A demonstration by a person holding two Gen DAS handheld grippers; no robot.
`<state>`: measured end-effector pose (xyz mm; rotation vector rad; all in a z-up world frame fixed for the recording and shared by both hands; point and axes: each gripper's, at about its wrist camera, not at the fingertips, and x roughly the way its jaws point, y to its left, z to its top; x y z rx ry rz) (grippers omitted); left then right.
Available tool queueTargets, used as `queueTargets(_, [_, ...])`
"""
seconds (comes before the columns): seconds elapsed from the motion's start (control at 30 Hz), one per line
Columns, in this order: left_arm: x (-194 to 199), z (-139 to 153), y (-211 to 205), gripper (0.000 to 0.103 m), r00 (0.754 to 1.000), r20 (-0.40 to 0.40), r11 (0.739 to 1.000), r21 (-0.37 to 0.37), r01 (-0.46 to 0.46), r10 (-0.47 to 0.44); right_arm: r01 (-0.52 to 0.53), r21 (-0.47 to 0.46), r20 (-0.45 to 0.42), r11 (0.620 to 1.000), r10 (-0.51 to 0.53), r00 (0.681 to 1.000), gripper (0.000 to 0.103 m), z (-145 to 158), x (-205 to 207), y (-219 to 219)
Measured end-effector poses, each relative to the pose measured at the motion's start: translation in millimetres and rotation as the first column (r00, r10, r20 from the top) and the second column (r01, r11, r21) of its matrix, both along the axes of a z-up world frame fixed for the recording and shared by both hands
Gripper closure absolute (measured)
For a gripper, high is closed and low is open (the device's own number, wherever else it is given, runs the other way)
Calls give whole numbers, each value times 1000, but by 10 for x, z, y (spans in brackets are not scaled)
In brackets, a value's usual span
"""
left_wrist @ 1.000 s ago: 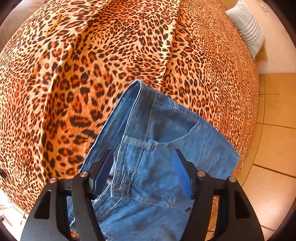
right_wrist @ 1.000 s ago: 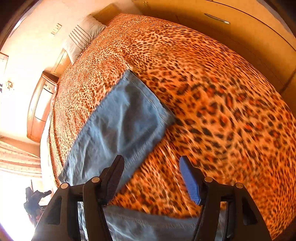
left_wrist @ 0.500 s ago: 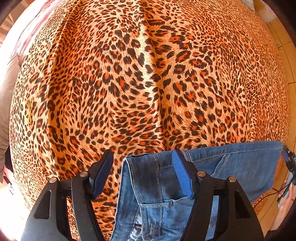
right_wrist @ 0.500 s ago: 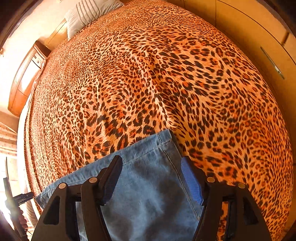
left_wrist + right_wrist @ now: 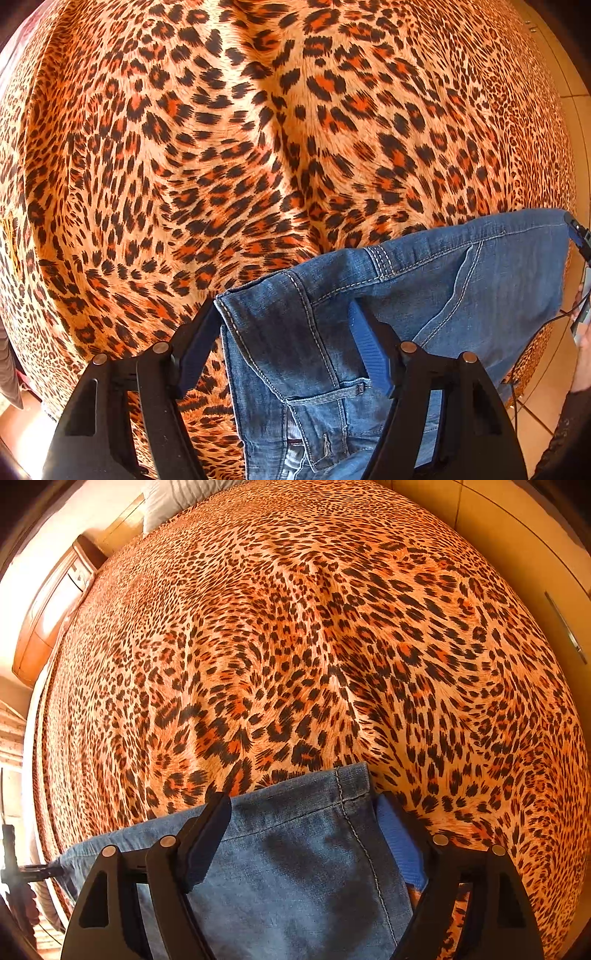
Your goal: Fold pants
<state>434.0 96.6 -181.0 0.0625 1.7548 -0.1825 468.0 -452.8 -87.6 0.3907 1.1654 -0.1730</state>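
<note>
Grasp stage: pants (image 5: pixel 424 295) flat on bed (image 5: pixel 258 147), at 6 o'clock. Left hand-held gripper (image 5: pixel 284 332) agape astride waistband; right hand-held gripper (image 5: pixel 303 823) agape astride hem. Next: clamp both, lift, fold.

Matt denim pants (image 5: pixel 424 288); sheeny bedspread (image 5: pixel 258 147)

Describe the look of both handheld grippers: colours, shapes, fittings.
The left gripper and right gripper look alike: matte black angular frames with triangular cut-outs, and silver round pivot pins on the linkages. Each carries two flat fingers faced with ribbed blue pads. No markings show on either. A thin dark cable trails at the left view's right edge.
</note>
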Motion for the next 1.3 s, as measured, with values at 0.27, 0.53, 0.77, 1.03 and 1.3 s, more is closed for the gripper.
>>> queueTargets(0.27, [-342, 239, -176, 94, 986, 153, 997, 60, 51, -59, -5, -60, 16, 998, 6, 1000, 90, 126, -169, 109])
queueTargets(0.53, [-778, 735, -319, 100, 932, 359, 993, 121, 5, -48, 10, -28, 147, 1000, -6, 989, 91, 472, -736, 104])
queueTargets(0.77, [-1106, 1275, -136, 100, 871, 490, 991, 89, -99, 43, -4, -40, 230, 999, 13, 973, 91, 872, -1282, 243])
queueTargets(1.03, [-1742, 1675, 69, 100, 772, 617, 980, 7, -200, 153, 36, 0, 341, 999, -34, 940, 91, 1150, -2350, 352])
queueTargets(1.3, [-2688, 1698, 349, 100, 753, 595, 956, -105, -272, 280, 76, 94, 361, 993, -105, 927, 91, 1023, -3807, 482])
